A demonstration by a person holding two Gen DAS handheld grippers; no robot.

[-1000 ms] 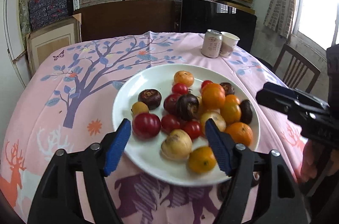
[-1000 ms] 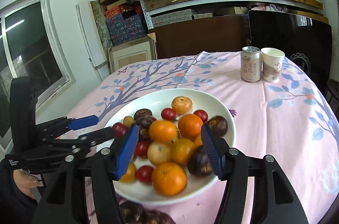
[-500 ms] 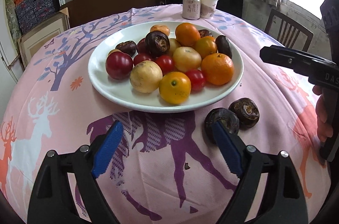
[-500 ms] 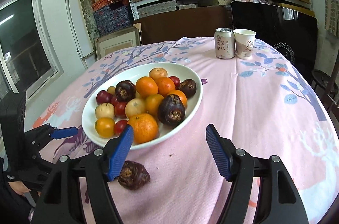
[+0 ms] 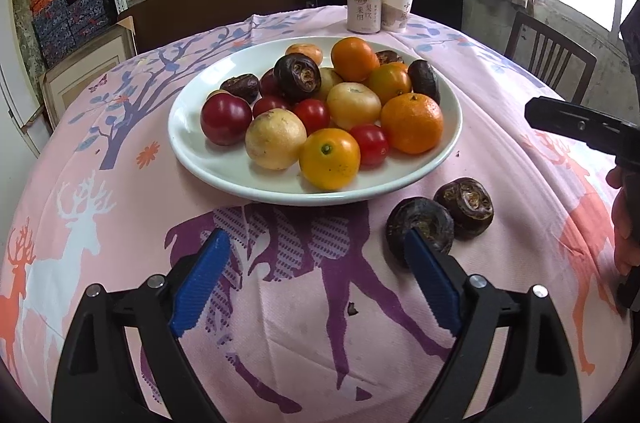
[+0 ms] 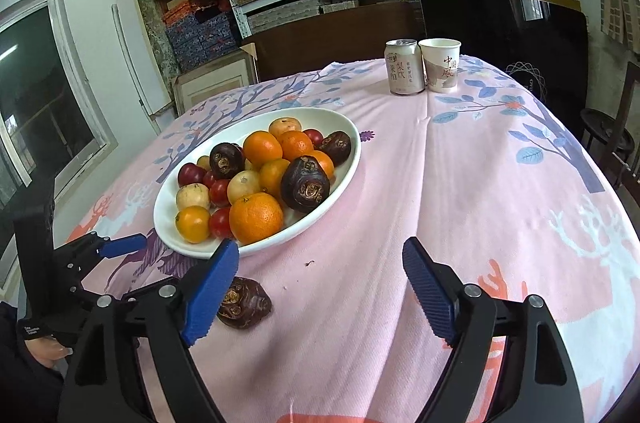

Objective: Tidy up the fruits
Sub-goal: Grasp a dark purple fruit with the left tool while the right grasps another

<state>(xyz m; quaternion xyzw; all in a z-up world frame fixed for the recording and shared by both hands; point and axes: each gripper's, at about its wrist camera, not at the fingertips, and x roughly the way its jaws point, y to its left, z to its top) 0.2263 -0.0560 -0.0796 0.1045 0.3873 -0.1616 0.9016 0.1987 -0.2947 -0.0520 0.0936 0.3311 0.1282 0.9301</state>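
Both claws have pulled back from the plate and now hang wide over the tabletop, holding nothing.

Left claw [image 5: 316,283] has two dark, wrinkly fruits [image 5: 440,219] beside its right finger; it could bump them so they roll. Farther on, the white plate [image 5: 192,143] holds round orange, red and yellow fruit.
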